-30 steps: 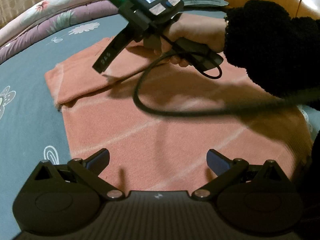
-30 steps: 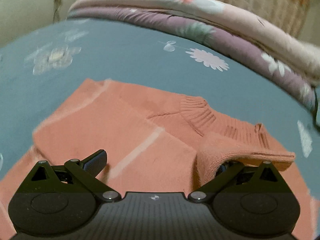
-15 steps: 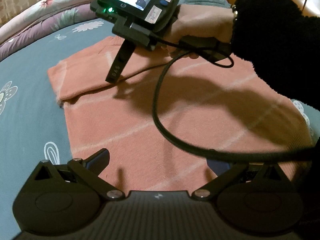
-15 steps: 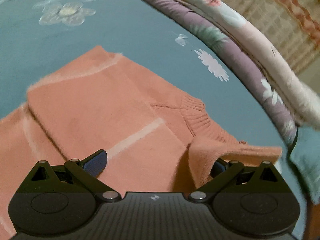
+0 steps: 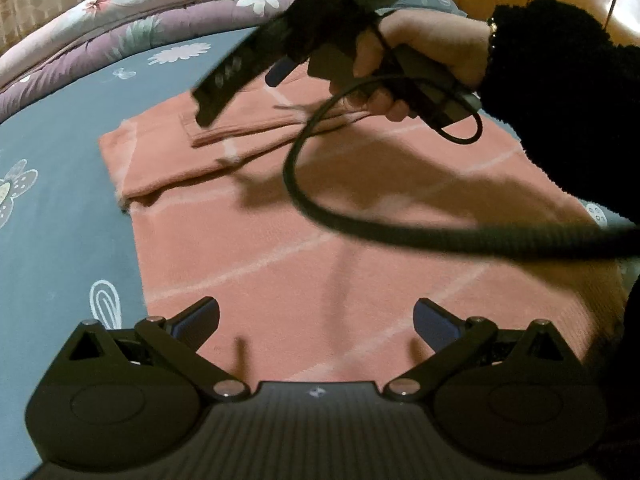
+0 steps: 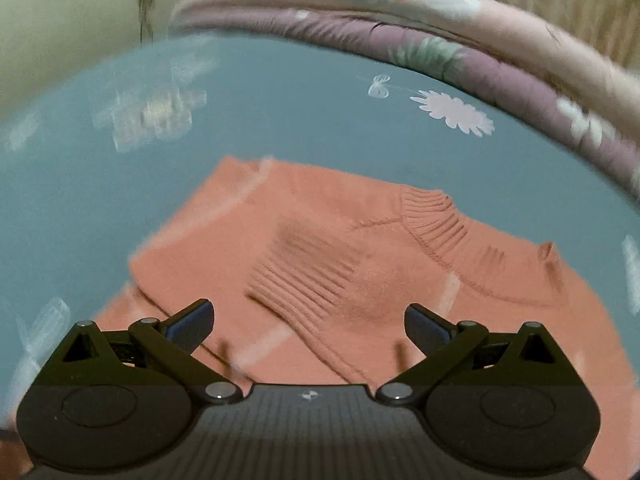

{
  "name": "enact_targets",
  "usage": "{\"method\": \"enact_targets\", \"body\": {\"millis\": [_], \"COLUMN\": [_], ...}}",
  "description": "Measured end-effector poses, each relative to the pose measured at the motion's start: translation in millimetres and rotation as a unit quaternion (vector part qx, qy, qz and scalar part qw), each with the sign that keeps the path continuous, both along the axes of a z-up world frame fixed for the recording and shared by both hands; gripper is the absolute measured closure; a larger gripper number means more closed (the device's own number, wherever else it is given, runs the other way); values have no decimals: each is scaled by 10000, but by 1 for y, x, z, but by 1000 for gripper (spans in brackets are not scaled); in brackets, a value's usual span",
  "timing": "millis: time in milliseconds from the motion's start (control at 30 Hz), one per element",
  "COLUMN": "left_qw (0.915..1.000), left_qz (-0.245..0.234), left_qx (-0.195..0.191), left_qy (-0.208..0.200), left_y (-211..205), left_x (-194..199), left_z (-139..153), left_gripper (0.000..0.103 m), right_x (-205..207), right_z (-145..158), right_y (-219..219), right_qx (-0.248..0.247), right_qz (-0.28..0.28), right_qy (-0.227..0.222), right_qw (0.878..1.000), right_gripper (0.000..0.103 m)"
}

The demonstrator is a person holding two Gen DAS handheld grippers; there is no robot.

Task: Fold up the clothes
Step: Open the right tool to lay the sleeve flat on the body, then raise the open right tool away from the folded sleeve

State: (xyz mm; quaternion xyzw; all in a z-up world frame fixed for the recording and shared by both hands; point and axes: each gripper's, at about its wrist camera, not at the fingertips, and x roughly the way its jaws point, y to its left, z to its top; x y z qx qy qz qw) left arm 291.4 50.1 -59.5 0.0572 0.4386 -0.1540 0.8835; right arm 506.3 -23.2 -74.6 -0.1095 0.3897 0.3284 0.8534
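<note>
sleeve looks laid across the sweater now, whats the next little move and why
Probably bring the left gripper, open over the bottom of the orange sweater, down onto the hem for the next fold. The ribbed cuff lies flat on the chest, free of the open right gripper, so both sleeves seem tucked.

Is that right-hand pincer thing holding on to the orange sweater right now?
No: in the right wrist view the right gripper stands wide open, and the sleeve cuff of the sweater lies flat beyond its fingers.

A fuzzy, rib-knit salmon sweater on a smooth printed cotton bedsheet; matt black plastic gripper.
</note>
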Motion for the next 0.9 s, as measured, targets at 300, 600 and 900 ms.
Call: {"method": "enact_targets", "body": {"millis": [300,600,900], "left_qw": [9999,9999,9996], "left_qz": [69,-12,-133], "left_qx": [-75,-127,-32], "left_qy": [65,103,241], "left_y": [3,1,-9], "left_x": [-1,2,13], "left_z": [-4,-7,-12], "left_gripper": [1,1,1], "right_x": [20,2,-29], "right_z": [-33,9,-43], "right_y": [-7,-82,-202], "right_qx": [1362,1415,686], "right_qz": [-233,-1082,-2495], "right_qy": [1190,-56,-404], "right_qw": [9832,9840,9651], "right_gripper": [0,0,0]}}
